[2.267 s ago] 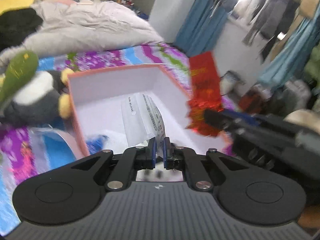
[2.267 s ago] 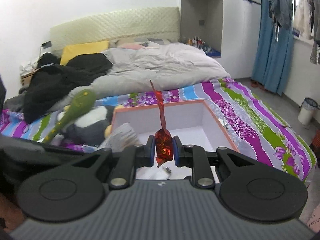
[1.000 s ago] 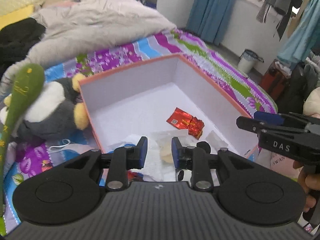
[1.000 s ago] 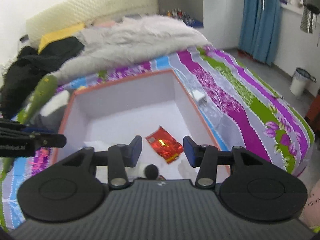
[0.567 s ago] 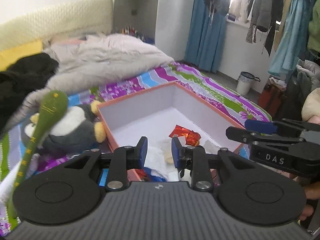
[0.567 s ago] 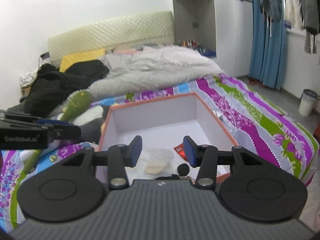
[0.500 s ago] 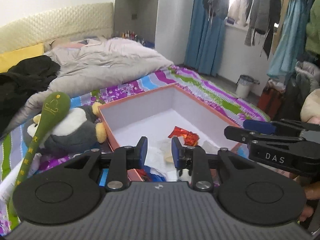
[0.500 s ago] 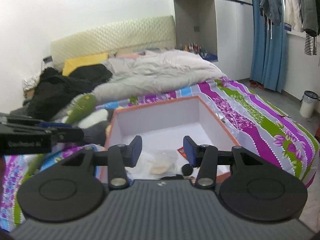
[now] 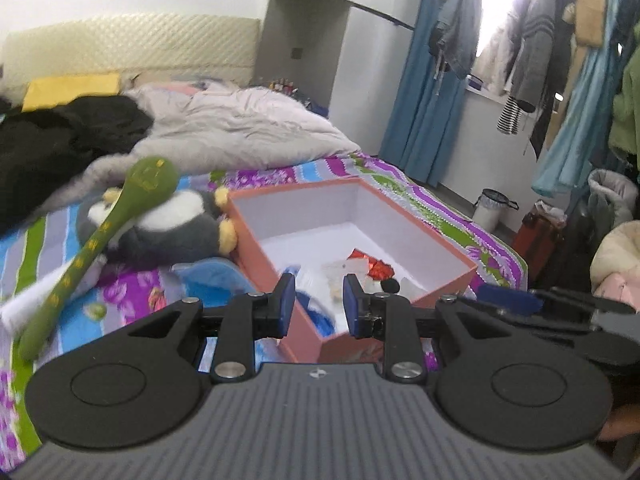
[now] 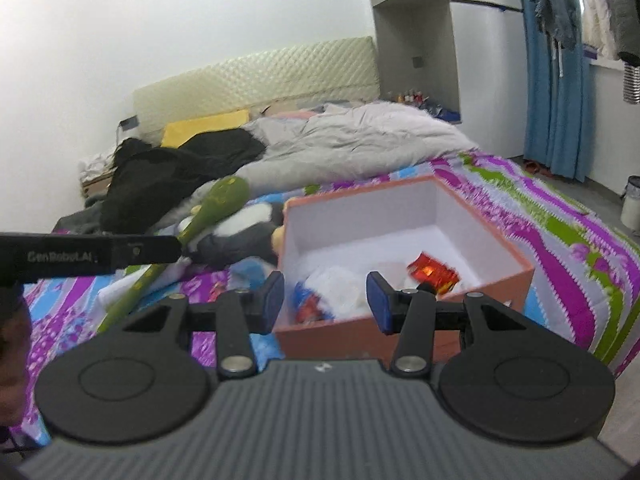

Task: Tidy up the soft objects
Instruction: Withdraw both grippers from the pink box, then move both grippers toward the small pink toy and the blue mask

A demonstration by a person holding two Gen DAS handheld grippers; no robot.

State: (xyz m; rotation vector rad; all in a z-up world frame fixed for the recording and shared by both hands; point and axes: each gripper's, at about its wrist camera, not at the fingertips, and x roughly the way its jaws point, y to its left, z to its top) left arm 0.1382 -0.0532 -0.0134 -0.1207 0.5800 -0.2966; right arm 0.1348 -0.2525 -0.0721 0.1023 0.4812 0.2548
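Both grippers have pulled back and up since a second ago; the red wrapper and clear packet I was carrying 2.3 s back now lie in the box, and both jaws are empty.

Left wrist view: left gripper [image 9: 319,302] hangs above the near corner of the box [image 9: 448,254], jaws a moderate gap apart, nothing between them. Box sits on the striped sheet [image 9: 444,204], open top, white inside. Red wrapper [image 9: 374,267] lies on the box floor toward the near right, clear packet [image 9: 344,270] just left of it, touching or nearly so, I can't tell. White and blue soft stuff is piled in the near left corner, partly hidden by the fingers. Plush penguin [image 9: 172,228] lies against the box's left wall, green club [image 9: 100,240] resting tilted across it. Right gripper [image 9: 560,312] shows at the right edge, beside the box's near right corner.

Right wrist view: right gripper [image 10: 326,300] has its jaws wide, holding nothing, near the box's [image 10: 516,272] front wall. Red wrapper [image 10: 434,270] in the near right of the box; white tissue heap [image 10: 340,280] and a blue-red item to its left. Penguin [image 10: 236,236] and club [image 10: 216,208] left of the box. Left gripper's finger [image 10: 92,256] crosses the left edge.
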